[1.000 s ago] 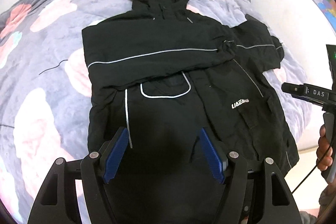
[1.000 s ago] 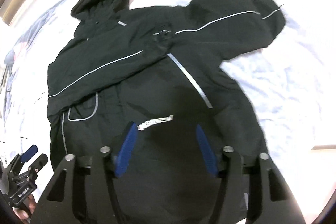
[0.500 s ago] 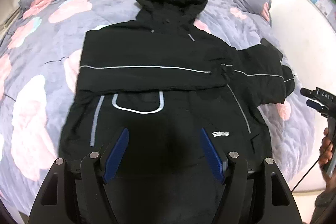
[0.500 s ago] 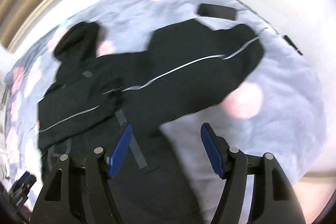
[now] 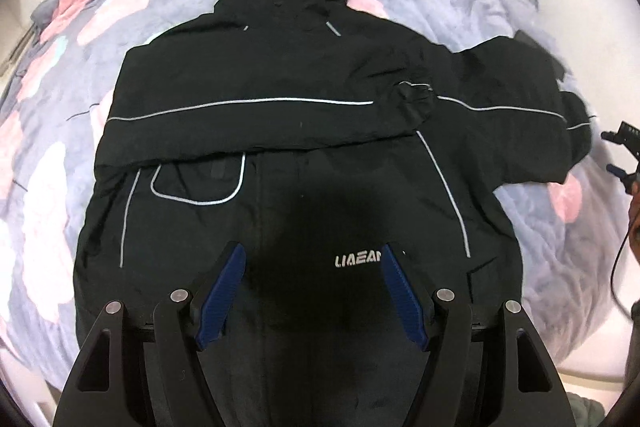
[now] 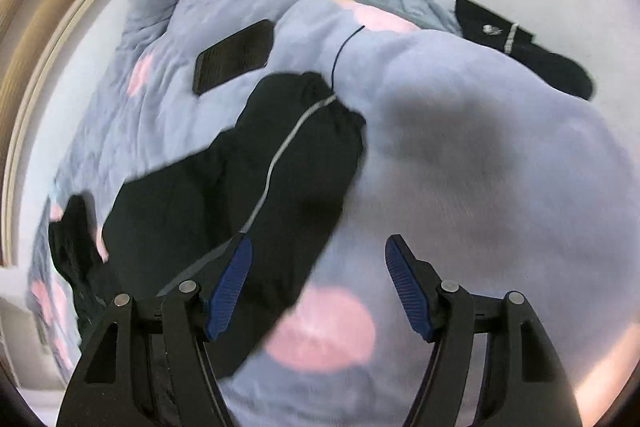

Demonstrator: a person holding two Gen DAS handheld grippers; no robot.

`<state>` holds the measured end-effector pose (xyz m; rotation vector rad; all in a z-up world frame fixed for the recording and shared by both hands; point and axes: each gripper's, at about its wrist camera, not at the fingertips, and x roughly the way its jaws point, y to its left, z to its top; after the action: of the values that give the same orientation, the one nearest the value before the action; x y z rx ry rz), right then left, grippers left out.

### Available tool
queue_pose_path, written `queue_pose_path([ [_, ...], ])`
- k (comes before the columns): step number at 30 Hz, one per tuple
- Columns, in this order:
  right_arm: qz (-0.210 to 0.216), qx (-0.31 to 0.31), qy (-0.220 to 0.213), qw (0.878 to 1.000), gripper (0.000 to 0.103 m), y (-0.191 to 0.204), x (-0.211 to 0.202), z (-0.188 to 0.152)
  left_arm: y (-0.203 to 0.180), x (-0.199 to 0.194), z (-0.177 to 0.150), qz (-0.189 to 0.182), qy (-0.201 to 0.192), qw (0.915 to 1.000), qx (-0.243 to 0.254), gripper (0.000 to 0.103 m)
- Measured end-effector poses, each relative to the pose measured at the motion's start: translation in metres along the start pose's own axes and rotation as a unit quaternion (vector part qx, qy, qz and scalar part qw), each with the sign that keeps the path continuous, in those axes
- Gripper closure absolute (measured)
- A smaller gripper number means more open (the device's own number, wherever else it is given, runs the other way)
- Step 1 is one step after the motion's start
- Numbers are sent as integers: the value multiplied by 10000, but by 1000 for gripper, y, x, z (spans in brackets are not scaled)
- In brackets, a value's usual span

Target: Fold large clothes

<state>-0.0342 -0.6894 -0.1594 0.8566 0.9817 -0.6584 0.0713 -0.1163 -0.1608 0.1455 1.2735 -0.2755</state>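
Note:
A large black hooded jacket (image 5: 280,131) with thin white piping lies flat on the bed, hood at the far end. One sleeve is folded across its chest; the other sleeve (image 5: 516,131) stretches out to the right. My left gripper (image 5: 314,263) is open and empty above the jacket's lower front near the white logo. My right gripper (image 6: 318,259) is open and empty, hovering over the outstretched sleeve (image 6: 288,171) near its cuff, with bare blanket between the jaws. It also shows at the right edge of the left wrist view (image 5: 624,147).
The bed has a grey-blue blanket (image 6: 460,155) with pink blotches. A black phone (image 6: 234,55) lies on it beyond the sleeve cuff. A small black garment (image 6: 520,47) lies at the far edge. White walls surround the bed.
My right gripper swung right, from over the jacket body to over the outstretched sleeve's cuff. My left gripper shifted right, centring over the jacket's lower front. Both stayed open.

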Motion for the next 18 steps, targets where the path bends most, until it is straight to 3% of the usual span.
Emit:
queue_pose_path([
  [6,177,164,206,9995,30,-2,53,36,-14,20,16,108,340,9993,-107,31],
  [13,730,805,618,9922,20,-16,113,48,-53,29,30,240,427,9979,422,31],
  [14,788,692,640,9924,23,-11,113,48,-58,31,32,216,441,9977,467,31],
  [15,777,563,631,9934,41,-6,112,47,-64,33,33,176,460,9974,532,31],
  [18,844,139,404,9955,80,10,90,43,-80,35,36,155,470,9958,768,31],
])
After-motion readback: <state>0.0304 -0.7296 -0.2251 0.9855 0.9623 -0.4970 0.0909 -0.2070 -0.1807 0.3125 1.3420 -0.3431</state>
